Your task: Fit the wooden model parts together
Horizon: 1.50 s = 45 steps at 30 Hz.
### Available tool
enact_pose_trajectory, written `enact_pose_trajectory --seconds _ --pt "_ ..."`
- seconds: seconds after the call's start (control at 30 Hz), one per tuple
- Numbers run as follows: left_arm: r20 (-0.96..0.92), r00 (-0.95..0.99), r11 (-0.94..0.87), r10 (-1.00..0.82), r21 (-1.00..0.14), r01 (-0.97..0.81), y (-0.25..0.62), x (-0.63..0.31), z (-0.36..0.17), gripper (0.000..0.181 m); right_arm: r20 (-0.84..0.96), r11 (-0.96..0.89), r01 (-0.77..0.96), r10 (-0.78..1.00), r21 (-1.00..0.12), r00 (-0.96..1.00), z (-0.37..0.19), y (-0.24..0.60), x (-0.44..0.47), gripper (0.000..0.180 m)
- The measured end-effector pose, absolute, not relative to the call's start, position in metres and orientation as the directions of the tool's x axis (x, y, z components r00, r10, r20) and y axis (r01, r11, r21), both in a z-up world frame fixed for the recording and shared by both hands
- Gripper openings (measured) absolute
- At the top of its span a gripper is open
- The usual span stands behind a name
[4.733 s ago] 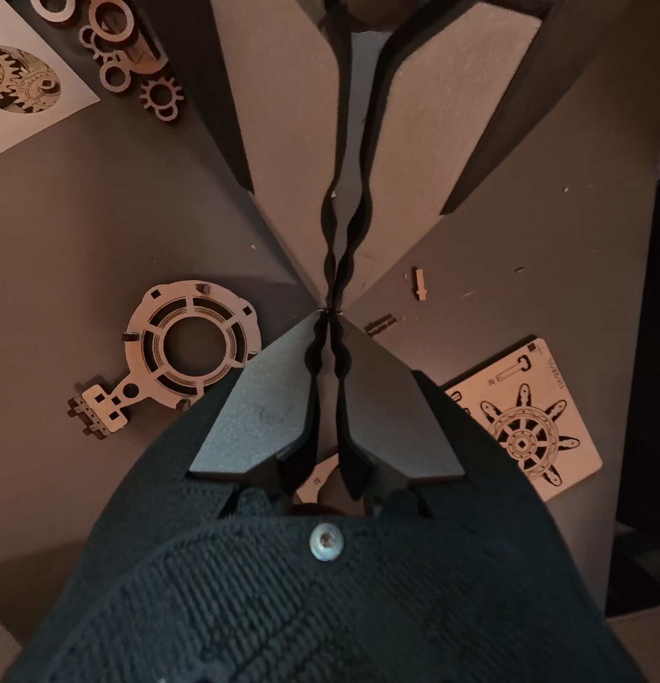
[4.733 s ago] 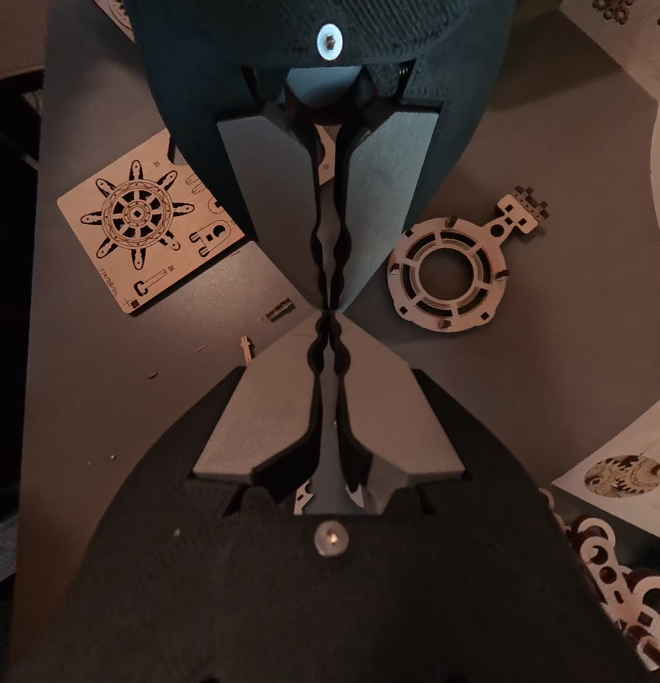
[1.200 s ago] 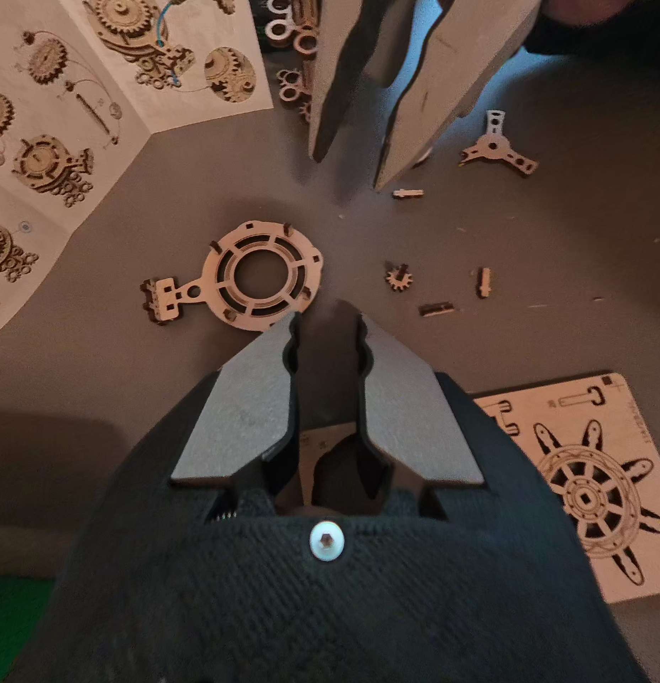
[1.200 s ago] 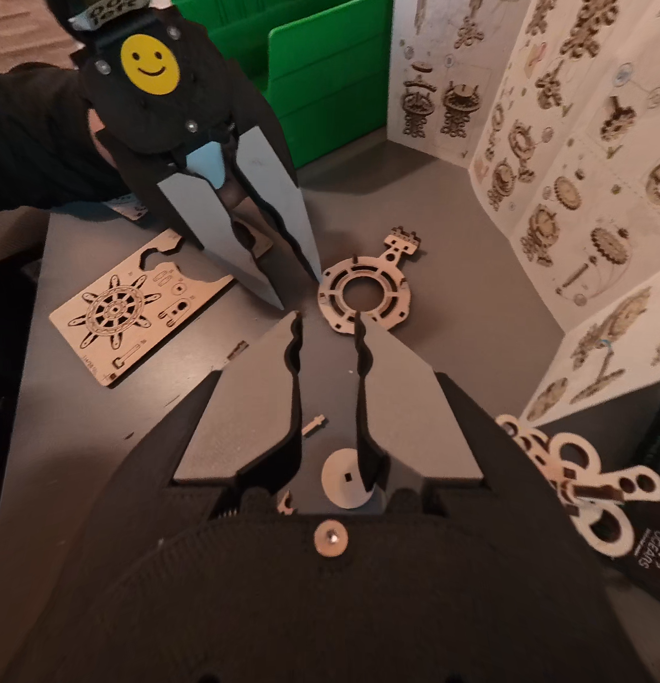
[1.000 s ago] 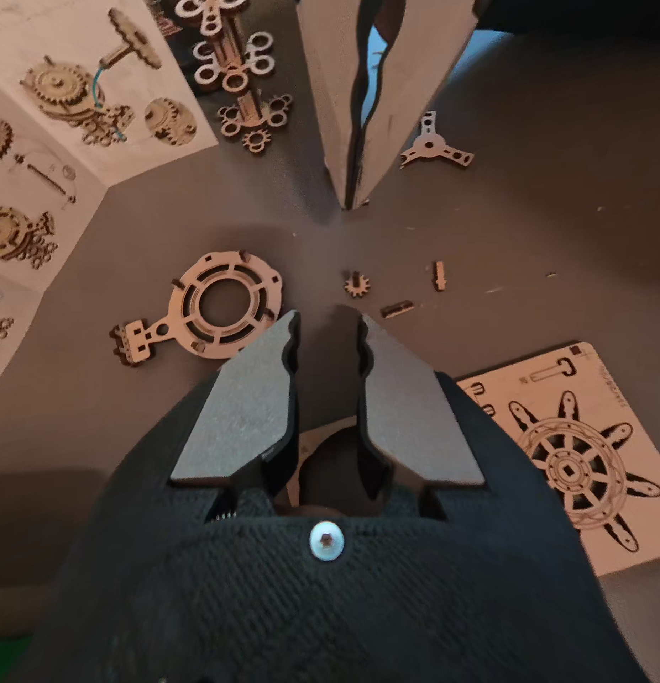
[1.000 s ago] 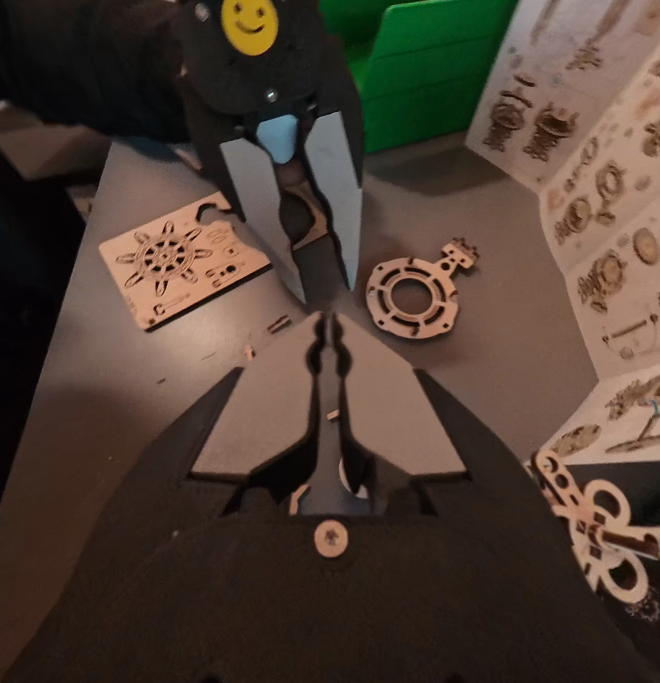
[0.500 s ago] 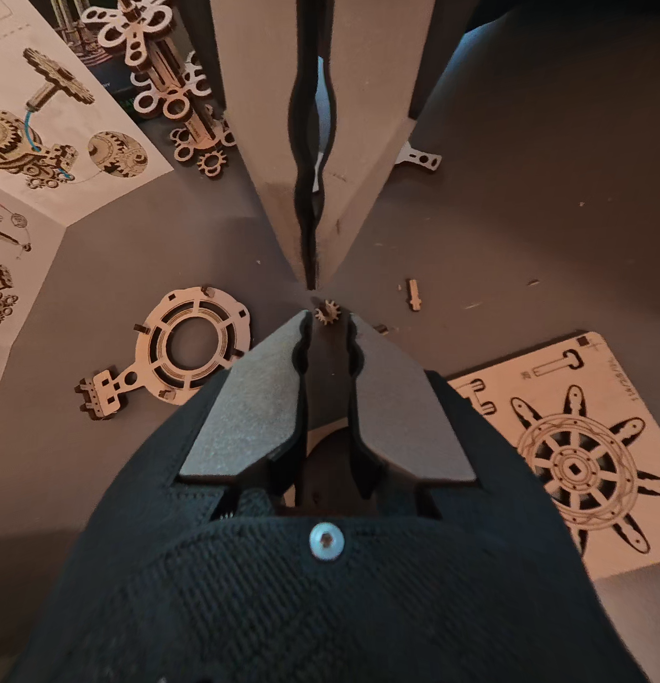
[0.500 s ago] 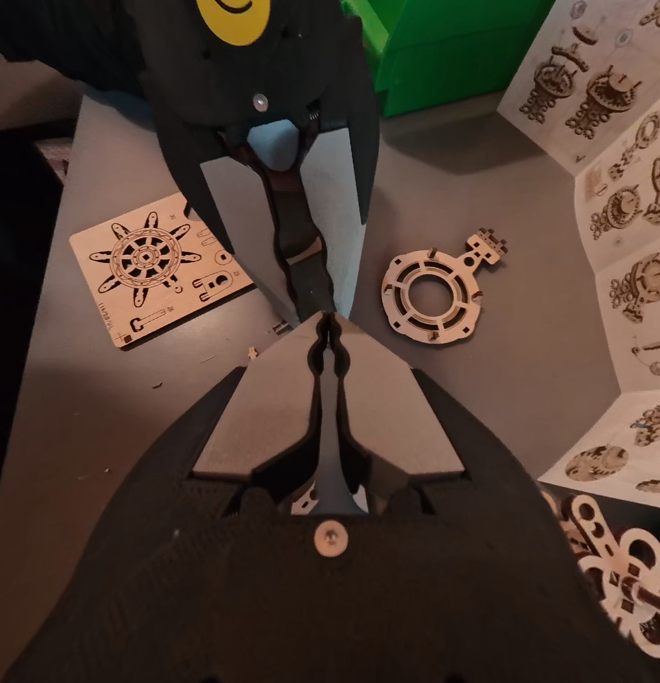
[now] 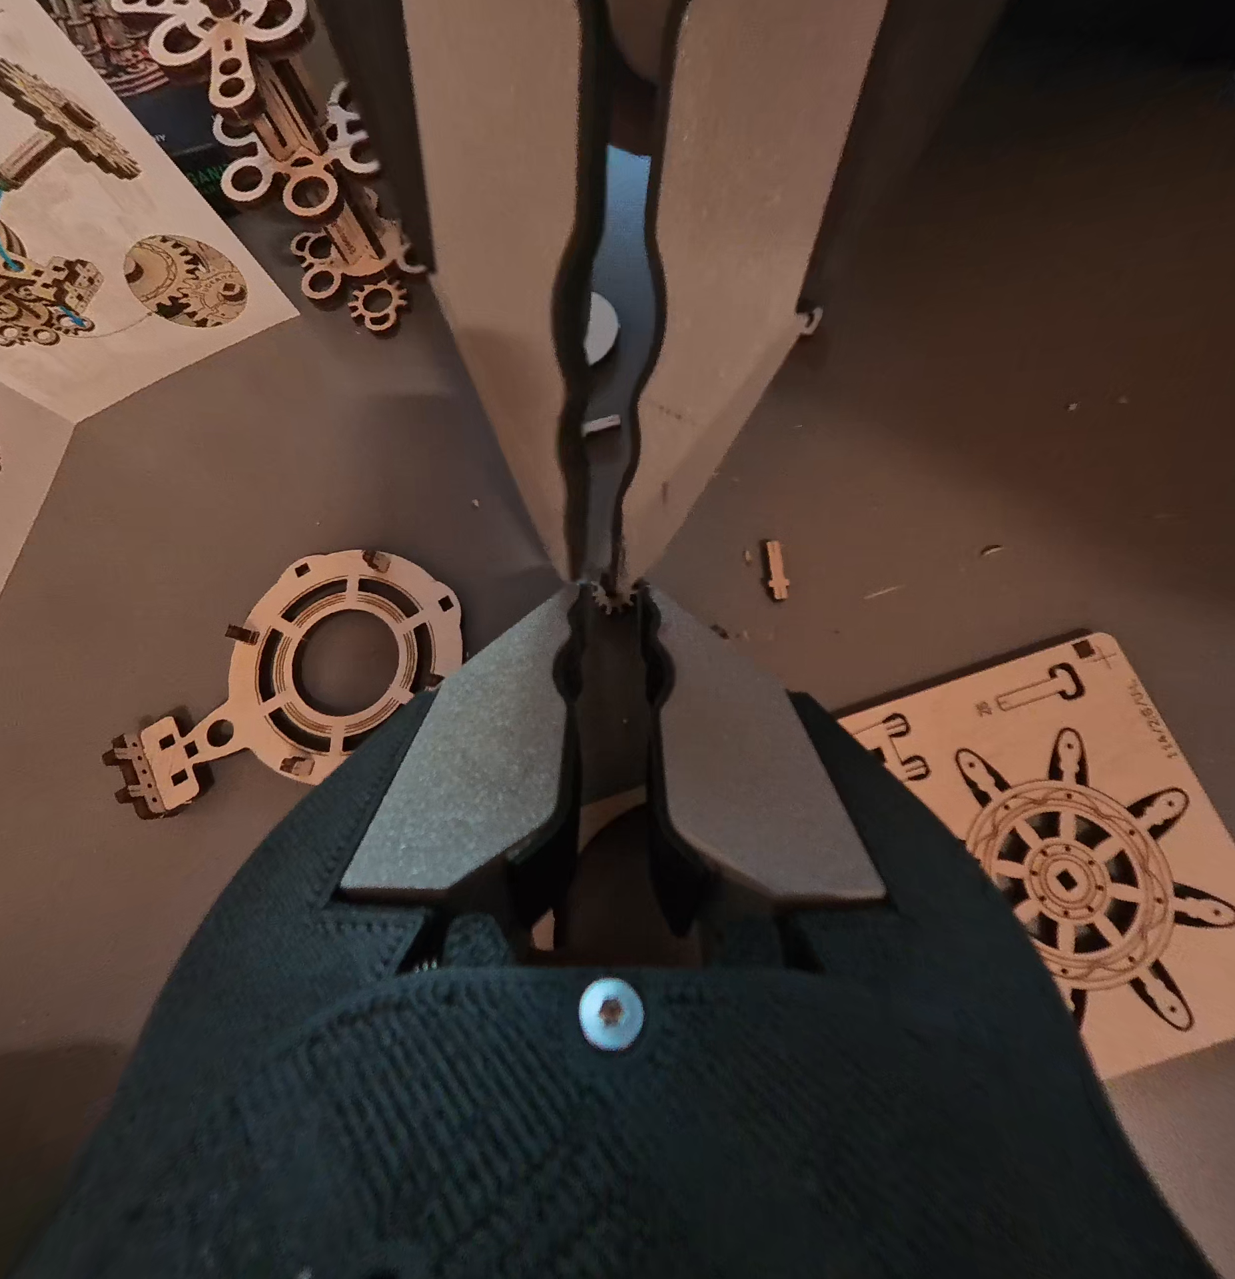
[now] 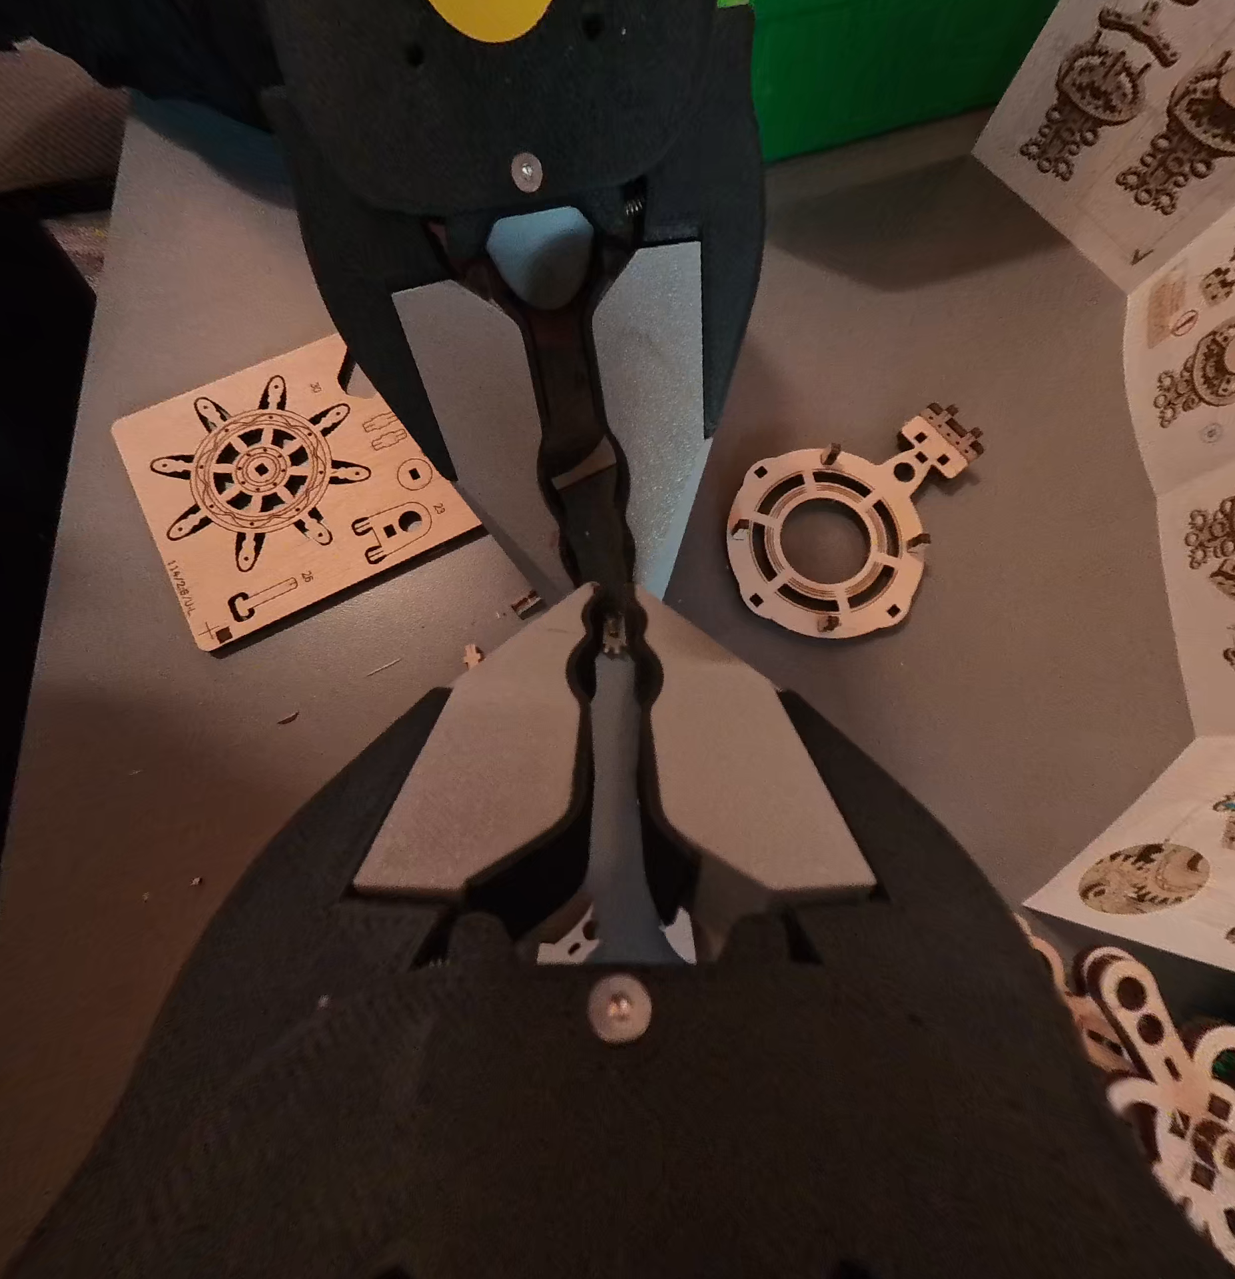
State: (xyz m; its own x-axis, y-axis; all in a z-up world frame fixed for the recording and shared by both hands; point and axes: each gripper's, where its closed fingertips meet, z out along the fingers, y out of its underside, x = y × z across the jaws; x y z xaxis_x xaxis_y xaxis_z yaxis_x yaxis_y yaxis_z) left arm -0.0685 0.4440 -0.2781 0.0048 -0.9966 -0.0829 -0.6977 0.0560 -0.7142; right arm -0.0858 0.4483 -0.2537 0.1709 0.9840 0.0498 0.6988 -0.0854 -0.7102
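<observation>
- Small wooden toothed gear (image 9: 608, 599) (image 10: 613, 633): sits right where the 2 grippers' tips meet, above the grey tabletop (image 9: 1016, 415) (image 10: 185, 796).
- Left gripper (image 9: 609, 596) (image 10: 596, 580): jaws narrowed, tips clamped on the gear's sides, gap open behind the tips.
- Right gripper (image 10: 613, 609) (image 9: 596, 573): tip-to-tip with the left one, fingers drawn in close around the same gear; can't tell if it's actually gripping or just touching.
- Flat round wooden ring frame with a slotted handle tab (image 9: 324, 675) (image 10: 836, 529): lying flat on the table, just beside the fingertips, not touched.
- Rectangular plywood sheet with a laser-cut ship's-wheel pattern (image 9: 1078, 865) (image 10: 282, 491): flat on the table on the other side, partly under the left gripper body.
- Small wooden peg (image 9: 775, 569): loose on the table near the sheet.
- Assembled wooden piece with ringed lobes (image 9: 296, 159) (image 10: 1168, 1080): near the right gripper's body.
- Folded paper instruction sheet with printed diagrams (image 9: 82, 228) (image 10: 1196, 415): standing along the table edge.
- Green bin (image 10: 878, 62): behind the left gripper.
</observation>
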Motion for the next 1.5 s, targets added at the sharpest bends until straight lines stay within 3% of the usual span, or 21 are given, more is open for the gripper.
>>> enact_pose_trajectory --seconds 0.1,0.47,0.73,0.97,1.1,1.2,1.5 --pt "-0.092 0.003 0.063 -0.996 -0.714 -0.698 0.444 -0.068 -0.278 0.011 0.060 -0.086 0.696 0.981 -0.712 0.183 -0.251 0.450 -0.085 0.008" --pt "-0.092 0.003 0.064 -0.996 -0.714 -0.697 0.444 -0.069 -0.278 0.010 0.093 -0.062 0.754 0.982 -0.654 0.162 -0.261 0.447 -0.082 0.000" --pt "0.017 0.014 -0.022 -1.000 -0.771 -0.636 0.445 -0.070 -0.266 0.005 0.089 -0.056 0.752 0.985 -0.657 0.150 -0.261 0.445 -0.080 0.000" --pt "0.029 -0.008 -0.017 -1.000 -0.768 -0.641 0.443 -0.070 -0.267 0.001 -0.007 -0.130 0.671 0.983 -0.730 0.183 -0.247 0.444 -0.073 0.000" --pt "0.038 -0.024 -0.012 -0.999 -0.742 -0.670 0.443 -0.072 -0.272 0.000 -0.165 -0.267 0.657 0.963 -0.705 0.214 -0.257 0.442 -0.066 0.000" --pt "-0.031 -0.013 0.032 -0.999 -0.714 -0.699 0.453 -0.077 -0.277 0.003 -0.197 -0.308 0.680 0.951 -0.665 0.238 -0.269 0.443 -0.064 0.015" --pt "-0.079 -0.081 0.113 -0.994 -0.734 -0.670 0.450 -0.068 -0.269 0.005 0.119 -0.052 0.767 0.979 -0.640 0.165 -0.267 0.445 -0.057 0.017"
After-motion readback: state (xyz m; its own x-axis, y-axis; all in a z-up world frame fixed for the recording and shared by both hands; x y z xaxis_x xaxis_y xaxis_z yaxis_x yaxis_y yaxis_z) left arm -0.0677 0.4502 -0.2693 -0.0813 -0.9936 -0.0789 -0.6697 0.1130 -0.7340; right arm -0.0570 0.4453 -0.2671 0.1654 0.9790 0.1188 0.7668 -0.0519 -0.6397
